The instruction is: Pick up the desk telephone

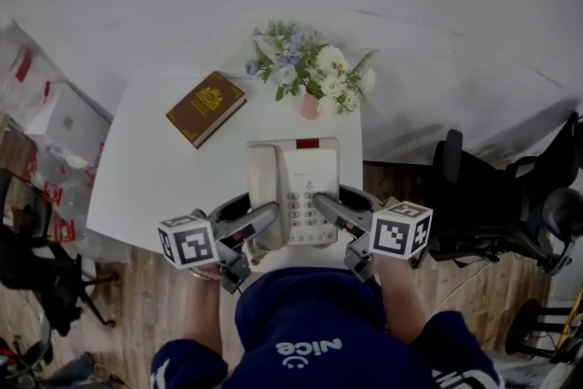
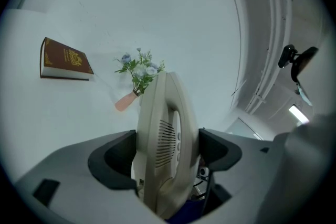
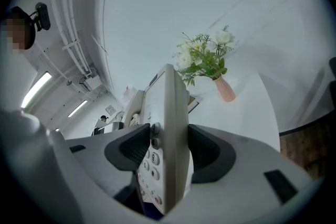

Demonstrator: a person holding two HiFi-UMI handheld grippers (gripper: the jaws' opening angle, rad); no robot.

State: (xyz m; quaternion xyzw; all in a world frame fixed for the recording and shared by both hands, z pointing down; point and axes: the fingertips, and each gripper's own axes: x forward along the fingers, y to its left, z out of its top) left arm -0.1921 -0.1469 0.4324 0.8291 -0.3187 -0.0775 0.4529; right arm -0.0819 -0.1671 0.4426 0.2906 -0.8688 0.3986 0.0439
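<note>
Cream plastic desk telephone (image 1: 293,187) pinched between jaws of L gripper (image 1: 262,226) & R gripper (image 1: 330,210); prob. off the white table (image 1: 146,161), so nearly done.

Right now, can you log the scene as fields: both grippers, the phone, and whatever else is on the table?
left gripper: shut on telephone, handset side
right gripper: shut on telephone, keypad side
telephone: gripped from both sides, handset on cradle
book: flat, far left of table
flower vase: upright behind telephone
</note>
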